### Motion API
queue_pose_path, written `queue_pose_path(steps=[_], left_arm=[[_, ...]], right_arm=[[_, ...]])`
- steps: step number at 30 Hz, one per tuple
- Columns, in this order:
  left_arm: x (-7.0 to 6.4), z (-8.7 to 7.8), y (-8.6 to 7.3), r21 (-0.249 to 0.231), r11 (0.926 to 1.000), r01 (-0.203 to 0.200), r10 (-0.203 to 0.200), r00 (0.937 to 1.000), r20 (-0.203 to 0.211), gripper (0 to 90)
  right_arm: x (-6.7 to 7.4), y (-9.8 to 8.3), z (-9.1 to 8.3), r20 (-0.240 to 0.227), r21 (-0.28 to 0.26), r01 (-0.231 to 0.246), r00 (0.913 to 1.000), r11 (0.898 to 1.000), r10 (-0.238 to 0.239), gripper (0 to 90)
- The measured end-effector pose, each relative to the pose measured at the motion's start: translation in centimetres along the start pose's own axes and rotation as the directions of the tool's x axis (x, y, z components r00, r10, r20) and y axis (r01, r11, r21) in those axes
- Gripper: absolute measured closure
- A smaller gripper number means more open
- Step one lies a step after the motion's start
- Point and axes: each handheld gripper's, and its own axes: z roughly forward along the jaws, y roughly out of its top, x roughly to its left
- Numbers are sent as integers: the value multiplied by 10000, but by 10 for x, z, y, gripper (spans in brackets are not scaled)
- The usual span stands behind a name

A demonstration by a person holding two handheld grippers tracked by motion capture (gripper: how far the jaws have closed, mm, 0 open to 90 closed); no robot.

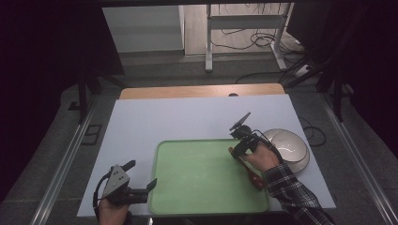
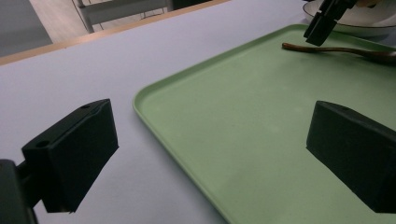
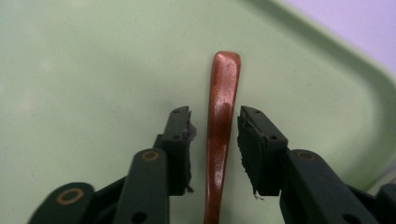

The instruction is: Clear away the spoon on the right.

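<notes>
Although the right claw (image 3: 215, 128) straddles the brown wooden spoon (image 3: 221, 126), its jaws stand apart with a sliver of daylight on each side of the handle, so nothing is clamped. The spoon lies flat on the green tray (image 1: 187, 187), near the tray's right edge, its long axis running straight between the jaws and its handle tip pointing away from the claw. Any coming move turns on that alignment: the handle is already centred, and closing or lifting away would need no sideways correction. The right hand (image 1: 263, 157) is by far the nearer; the left claw (image 1: 141, 180) hangs wide apart and empty at the tray's near left corner, well away. A white bowl (image 1: 288, 145) sits on the tabletop (image 1: 187, 119) just beside the tray, behind the right hand. Nothing obstructs the handle.
</notes>
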Motion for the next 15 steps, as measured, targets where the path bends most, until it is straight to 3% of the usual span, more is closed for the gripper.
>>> queue_pose_path(steps=[5,11,15], left_arm=[[0,0,0,-13,10000,-6,6,10000,-21,19],[0,0,0,-19,10000,-4,4,10000,-35,19],[0,-1,0,-22,10000,-4,4,10000,-41,19]], right_arm=[[0,-4,-9,-13,-566,211,9998,9982,-212,649],[8,-15,-12,89,-1654,1278,9917,9779,-1281,816],[11,-20,-8,108,-1970,1556,9876,9680,-1566,886]])
